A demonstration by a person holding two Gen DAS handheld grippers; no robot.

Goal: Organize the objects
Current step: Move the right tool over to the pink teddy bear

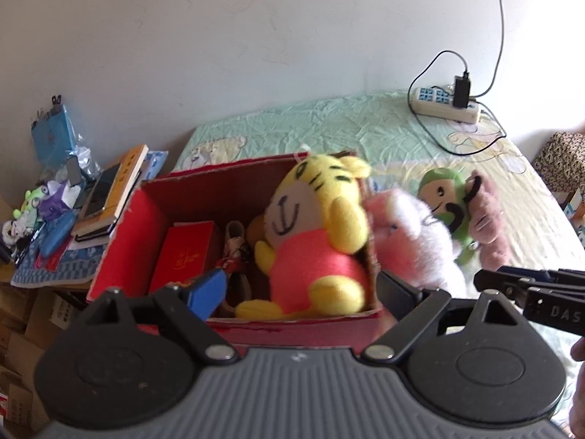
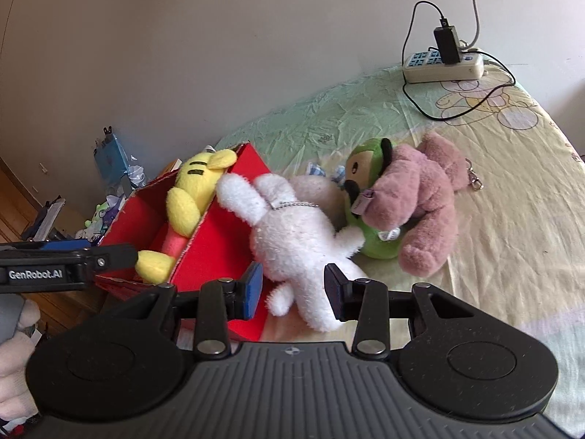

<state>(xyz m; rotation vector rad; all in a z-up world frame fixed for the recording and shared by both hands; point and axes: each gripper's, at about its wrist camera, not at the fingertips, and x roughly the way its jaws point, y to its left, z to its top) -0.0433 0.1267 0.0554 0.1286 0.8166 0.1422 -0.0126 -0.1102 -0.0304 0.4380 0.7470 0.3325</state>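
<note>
Right gripper (image 2: 294,289) jaws spread around the white rabbit (image 2: 292,234) – only left gripper (image 1: 303,289), jaws spread, sees inside the box (image 1: 234,314).

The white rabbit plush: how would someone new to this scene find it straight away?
On the bed, beside the red box, lies a huddle of soft toys. The white rabbit plush is the one nearest the box, a bead chain at its neck. Its neighbours are a green toy and a pink bear.
</note>
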